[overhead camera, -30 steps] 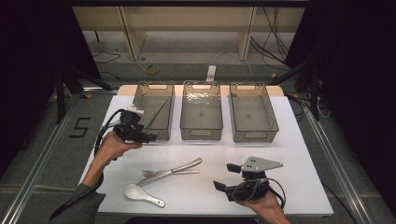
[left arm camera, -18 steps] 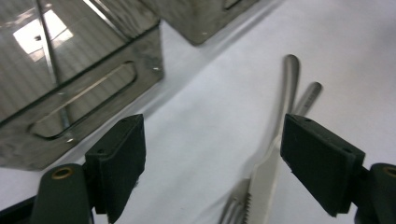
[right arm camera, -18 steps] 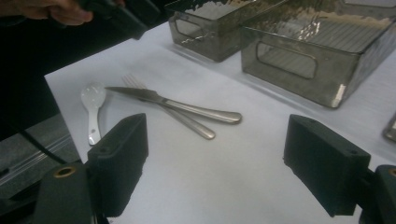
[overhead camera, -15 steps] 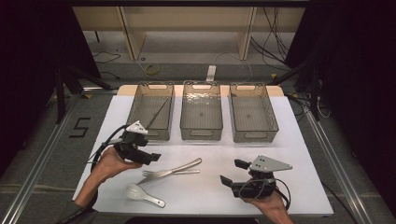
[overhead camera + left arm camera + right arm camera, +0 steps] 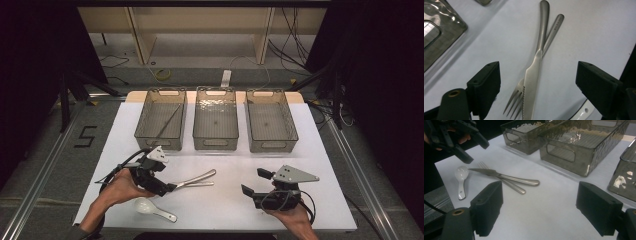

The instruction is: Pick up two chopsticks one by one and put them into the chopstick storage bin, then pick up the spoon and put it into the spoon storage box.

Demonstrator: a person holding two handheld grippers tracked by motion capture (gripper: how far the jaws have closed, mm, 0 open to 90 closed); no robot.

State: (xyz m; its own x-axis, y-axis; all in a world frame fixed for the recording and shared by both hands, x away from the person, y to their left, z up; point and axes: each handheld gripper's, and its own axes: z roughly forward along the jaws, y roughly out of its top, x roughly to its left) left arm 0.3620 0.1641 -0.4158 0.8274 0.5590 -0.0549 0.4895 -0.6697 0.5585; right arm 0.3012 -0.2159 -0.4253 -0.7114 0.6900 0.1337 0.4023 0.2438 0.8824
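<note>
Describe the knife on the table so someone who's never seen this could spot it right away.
On the white table, look in front of the three smoky bins, near the left tongs. The knife lies across a fork. It has a serrated blade, unlike the tined fork and the white spoon.

Legible marking: a single black numeral "5" (image 5: pixel 85 136) on the grey floor (image 5: pixel 50 165), beyond the left gripper (image 5: pixel 171 187) and off to its left. Fork handle stamp unreadable.
</note>
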